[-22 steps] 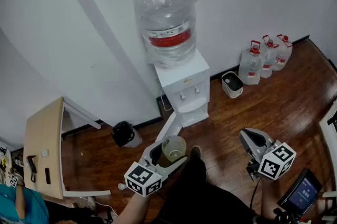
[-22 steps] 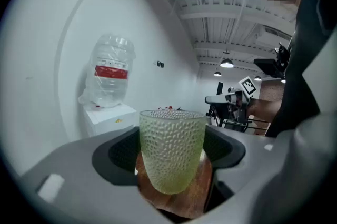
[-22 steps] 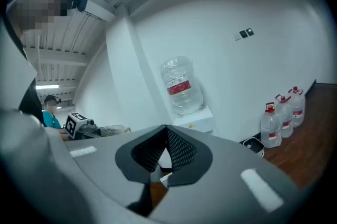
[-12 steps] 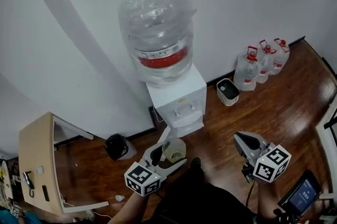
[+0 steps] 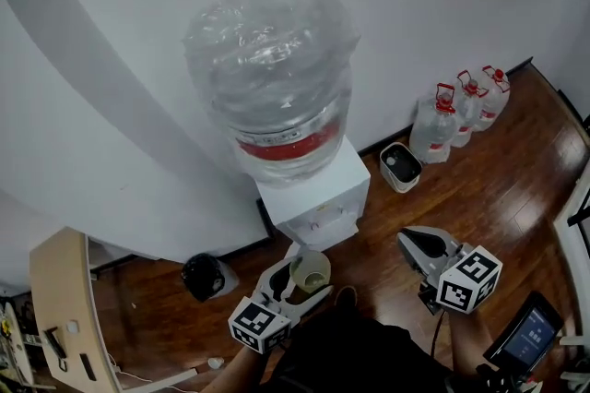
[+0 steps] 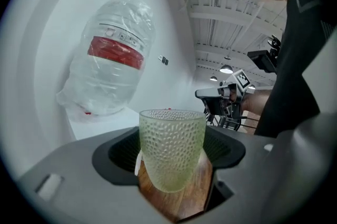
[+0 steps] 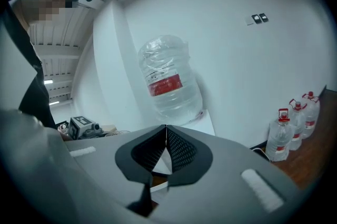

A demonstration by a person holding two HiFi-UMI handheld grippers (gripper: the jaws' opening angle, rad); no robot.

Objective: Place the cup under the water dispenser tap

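A pale green dimpled glass cup (image 5: 311, 271) stands upright between the jaws of my left gripper (image 5: 305, 275), which is shut on it and holds it in the air in front of the white water dispenser (image 5: 323, 194). In the left gripper view the cup (image 6: 172, 148) fills the middle, with the dispenser's big clear bottle (image 6: 113, 54) behind it. The taps (image 5: 324, 214) sit just beyond the cup in the head view. My right gripper (image 5: 407, 240) hovers to the right, shut and empty, its tips touching (image 7: 166, 131).
Three water jugs (image 5: 466, 105) and a small white bin (image 5: 402, 168) stand by the wall at the right. A black bin (image 5: 203, 273) and a wooden desk (image 5: 57, 308) are at the left. A screen device (image 5: 530, 338) is at the lower right.
The dispenser has grown larger and nearer in the head view. My left gripper with the cup has come closer to the dispenser's front. The right gripper has kept alongside.
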